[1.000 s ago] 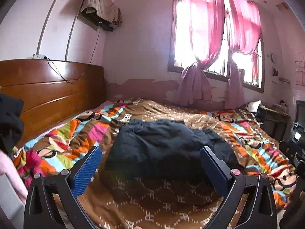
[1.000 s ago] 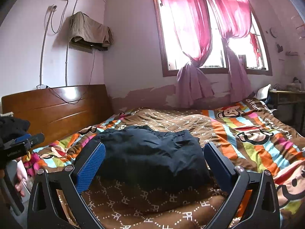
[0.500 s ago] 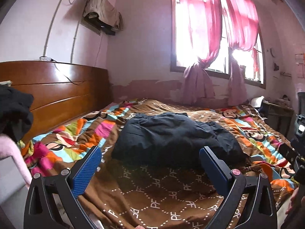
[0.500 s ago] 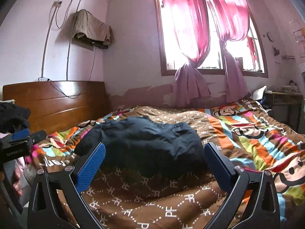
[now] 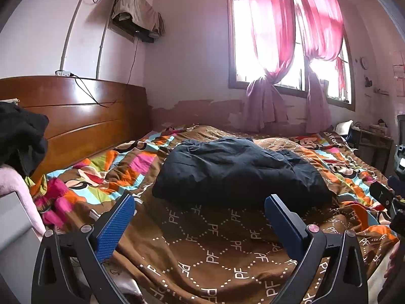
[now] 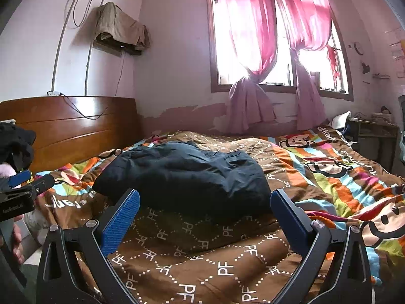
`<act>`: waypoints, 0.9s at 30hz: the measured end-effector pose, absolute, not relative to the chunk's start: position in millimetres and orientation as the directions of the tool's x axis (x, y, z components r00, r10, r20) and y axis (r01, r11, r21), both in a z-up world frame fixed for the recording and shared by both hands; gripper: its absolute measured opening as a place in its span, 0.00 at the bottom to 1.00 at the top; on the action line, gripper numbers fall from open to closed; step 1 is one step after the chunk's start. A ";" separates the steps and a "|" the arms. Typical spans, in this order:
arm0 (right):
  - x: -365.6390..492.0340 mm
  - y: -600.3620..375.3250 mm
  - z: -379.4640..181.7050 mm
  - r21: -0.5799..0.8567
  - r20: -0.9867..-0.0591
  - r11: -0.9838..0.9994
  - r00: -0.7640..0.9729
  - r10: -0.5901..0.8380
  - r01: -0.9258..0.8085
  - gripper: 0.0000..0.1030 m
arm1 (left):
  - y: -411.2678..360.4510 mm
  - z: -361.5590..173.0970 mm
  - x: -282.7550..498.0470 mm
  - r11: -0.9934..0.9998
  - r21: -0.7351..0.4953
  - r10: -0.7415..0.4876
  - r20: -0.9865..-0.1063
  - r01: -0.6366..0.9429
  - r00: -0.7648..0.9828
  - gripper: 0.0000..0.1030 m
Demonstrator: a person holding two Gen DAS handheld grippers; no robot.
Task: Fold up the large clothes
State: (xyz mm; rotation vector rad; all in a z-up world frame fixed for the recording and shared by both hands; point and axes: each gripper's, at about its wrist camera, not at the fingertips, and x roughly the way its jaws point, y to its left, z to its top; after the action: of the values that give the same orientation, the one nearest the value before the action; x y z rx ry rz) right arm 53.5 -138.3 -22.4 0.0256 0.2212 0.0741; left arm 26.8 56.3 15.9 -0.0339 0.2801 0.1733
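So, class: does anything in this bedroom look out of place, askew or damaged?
The dark garment lies bunched in a lump on the quilt, not flat. Paint is peeling off the wall below the window. A cloth is draped over the wall shelf.

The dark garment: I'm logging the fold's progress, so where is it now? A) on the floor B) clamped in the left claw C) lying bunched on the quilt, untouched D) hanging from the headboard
C: the dark garment lies bunched on the quilt, with both open claws short of it.
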 end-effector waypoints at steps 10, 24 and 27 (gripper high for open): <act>57.2 -137.7 -27.0 0.038 -0.245 0.996 0.966 0.088 -0.081 0.99 | 54.2 14.8 25.8 0.987 -0.011 0.148 -0.281 -0.157 0.948 1.00; 58.5 -135.5 -30.3 0.043 -0.252 0.995 0.963 0.096 -0.088 0.99 | 54.4 14.7 25.6 0.988 -0.011 0.147 -0.280 -0.157 0.949 1.00; 58.7 -135.5 -30.6 0.045 -0.254 0.995 0.962 0.097 -0.089 0.99 | 53.8 14.7 25.7 0.987 -0.007 0.150 -0.281 -0.158 0.948 1.00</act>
State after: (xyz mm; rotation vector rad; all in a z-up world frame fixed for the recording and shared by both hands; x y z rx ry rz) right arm 58.7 -135.5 -30.6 0.0331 0.2593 0.0940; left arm 25.7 53.8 14.7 -0.0293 0.2840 0.1566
